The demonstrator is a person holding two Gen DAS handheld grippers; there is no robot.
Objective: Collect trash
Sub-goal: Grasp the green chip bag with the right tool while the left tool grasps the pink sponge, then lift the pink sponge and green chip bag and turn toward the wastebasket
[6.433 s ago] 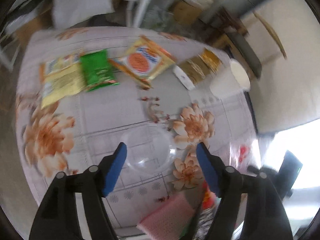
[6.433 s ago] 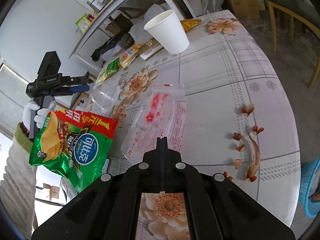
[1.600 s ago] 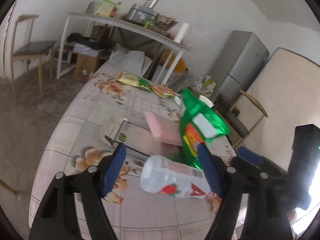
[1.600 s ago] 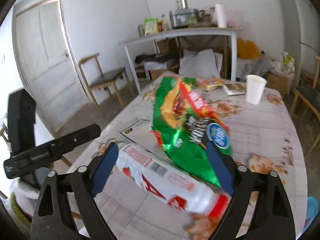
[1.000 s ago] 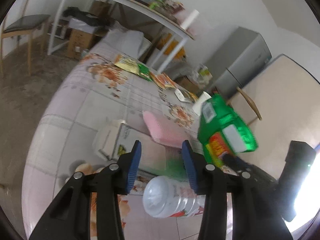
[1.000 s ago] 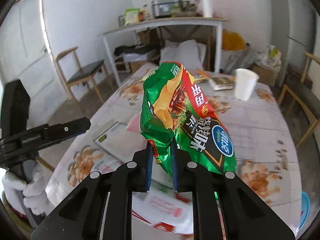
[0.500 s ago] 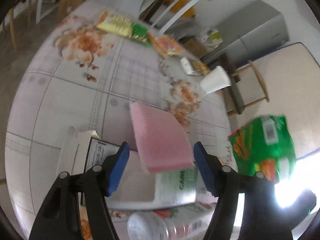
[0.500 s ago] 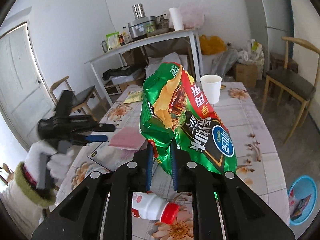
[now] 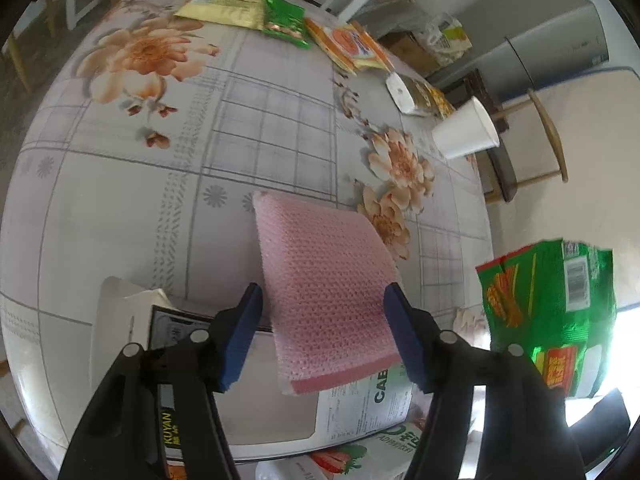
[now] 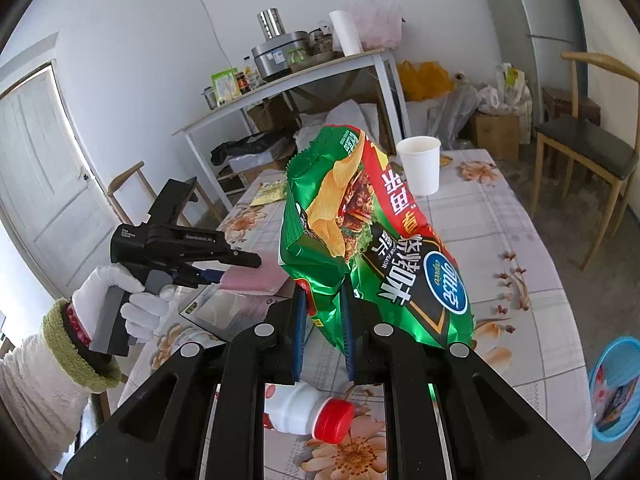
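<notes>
My right gripper (image 10: 323, 312) is shut on a green chip bag (image 10: 360, 236) and holds it up above the floral table (image 10: 520, 264); the bag also shows in the left wrist view (image 9: 548, 312). My left gripper (image 9: 324, 320) is open around a pink foam pad (image 9: 324, 292) that lies on a flattened white box (image 9: 276, 416); whether the fingers touch the pad I cannot tell. From the right wrist view the left gripper (image 10: 240, 264) is level with the pad (image 10: 256, 280). A plastic bottle with a red cap (image 10: 308, 412) lies on the table under my right gripper.
A white paper cup (image 9: 466, 136) stands at the far side, with several snack wrappers (image 9: 288, 24) beyond it. A blue bin (image 10: 612, 392) with trash in it stands on the floor at the right. Chairs (image 10: 584, 152) and a cluttered side table (image 10: 288, 84) stand behind.
My left gripper has moved forward and down, so the pink pad now lies between its fingers. My right gripper still holds the chip bag up, with little movement.
</notes>
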